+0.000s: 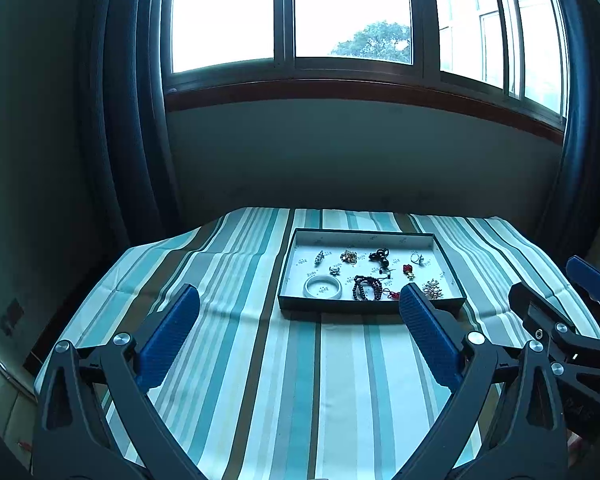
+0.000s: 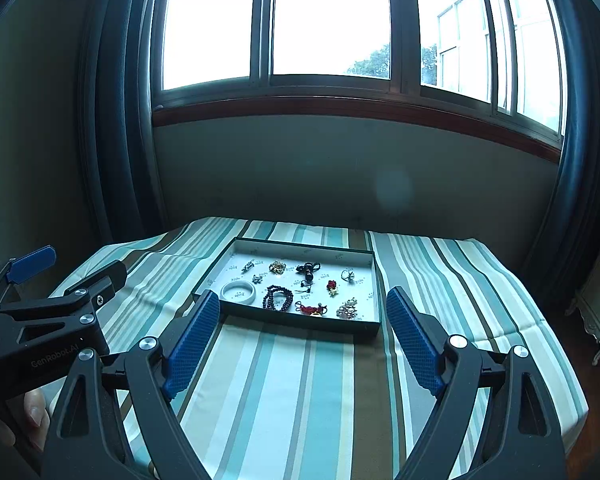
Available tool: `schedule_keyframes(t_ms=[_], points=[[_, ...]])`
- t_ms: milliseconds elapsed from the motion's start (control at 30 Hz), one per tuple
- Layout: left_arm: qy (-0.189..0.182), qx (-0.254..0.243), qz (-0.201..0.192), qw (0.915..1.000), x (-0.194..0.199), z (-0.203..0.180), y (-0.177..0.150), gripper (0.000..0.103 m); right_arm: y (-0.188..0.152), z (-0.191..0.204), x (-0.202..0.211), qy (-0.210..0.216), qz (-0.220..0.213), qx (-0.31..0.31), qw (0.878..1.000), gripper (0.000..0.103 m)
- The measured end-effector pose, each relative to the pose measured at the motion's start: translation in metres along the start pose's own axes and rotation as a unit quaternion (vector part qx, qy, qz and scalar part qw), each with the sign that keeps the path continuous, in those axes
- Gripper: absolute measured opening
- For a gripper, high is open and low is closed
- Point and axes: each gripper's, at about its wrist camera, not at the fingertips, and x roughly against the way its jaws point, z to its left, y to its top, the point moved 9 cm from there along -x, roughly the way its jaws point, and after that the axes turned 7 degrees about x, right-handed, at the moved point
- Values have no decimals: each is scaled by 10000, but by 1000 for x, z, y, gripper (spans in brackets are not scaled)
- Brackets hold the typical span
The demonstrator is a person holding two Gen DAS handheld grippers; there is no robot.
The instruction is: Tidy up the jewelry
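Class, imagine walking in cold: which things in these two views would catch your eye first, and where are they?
The shallow tray on the striped tablecloth draws the eye, with small jewelry spread inside it: a white bangle near its front left corner and dark beads beside it. Behind glares a bright window. In front, both tongs gape open, left and right.

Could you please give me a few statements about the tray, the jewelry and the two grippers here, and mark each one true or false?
1. The white bangle lies inside the tray. True.
2. The right gripper is clamped on the dark bead bracelet. False: its jaws stand open and hold nothing; the bracelet lies in the tray.
3. The tray sits on a striped cloth. True.
4. The left gripper holds a brooch. False: it is open and empty, short of the tray.
5. The tray has a lid on it. False: it is uncovered, jewelry in view.
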Motion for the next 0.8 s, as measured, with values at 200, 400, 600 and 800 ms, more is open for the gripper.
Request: schedule_keyframes(t_ms=[200,400,600,800], points=[[35,-91,-26,9999,0,-3,-1,100,0,0,0,0,10,0,10000,84],[58,-95,-51,9999,0,-3,-1,101,-2,0,-2,-5,26,-5,10000,84],[88,42,13,10000,-8,4,-1,101,-7,-2,-7,-7,65,-26,10000,84],[220,138,184,9995,-27,16,-2,101,-13,-10,-18,-36,185,-100,9998,84]])
